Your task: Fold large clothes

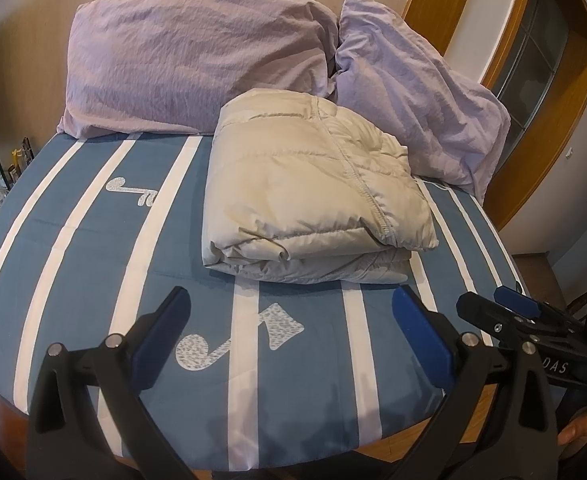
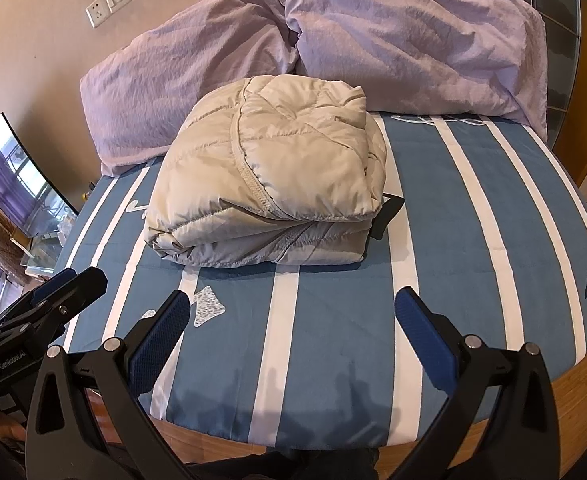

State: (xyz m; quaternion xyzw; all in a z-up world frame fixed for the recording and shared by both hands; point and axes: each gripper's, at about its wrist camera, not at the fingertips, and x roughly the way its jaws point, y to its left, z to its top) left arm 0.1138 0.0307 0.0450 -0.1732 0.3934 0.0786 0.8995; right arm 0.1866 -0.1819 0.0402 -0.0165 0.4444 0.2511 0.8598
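A beige padded jacket (image 1: 309, 192) lies folded into a thick bundle on the blue and white striped bed sheet (image 1: 93, 248), just in front of the pillows. In the right wrist view the same jacket (image 2: 269, 184) sits mid-bed with a black tag poking out at its right side. My left gripper (image 1: 289, 304) is open over the near part of the bed, short of the jacket, holding nothing. My right gripper (image 2: 293, 304) is also open and empty, a little short of the bundle. Each gripper shows at the edge of the other's view.
Two lilac pillows (image 1: 197, 60) (image 1: 417, 92) lean against the wall at the head of the bed. A wooden bed frame (image 2: 573, 376) edges the mattress. A screen (image 2: 21, 176) and small clutter stand to the left. A wooden door frame (image 1: 553, 100) is at right.
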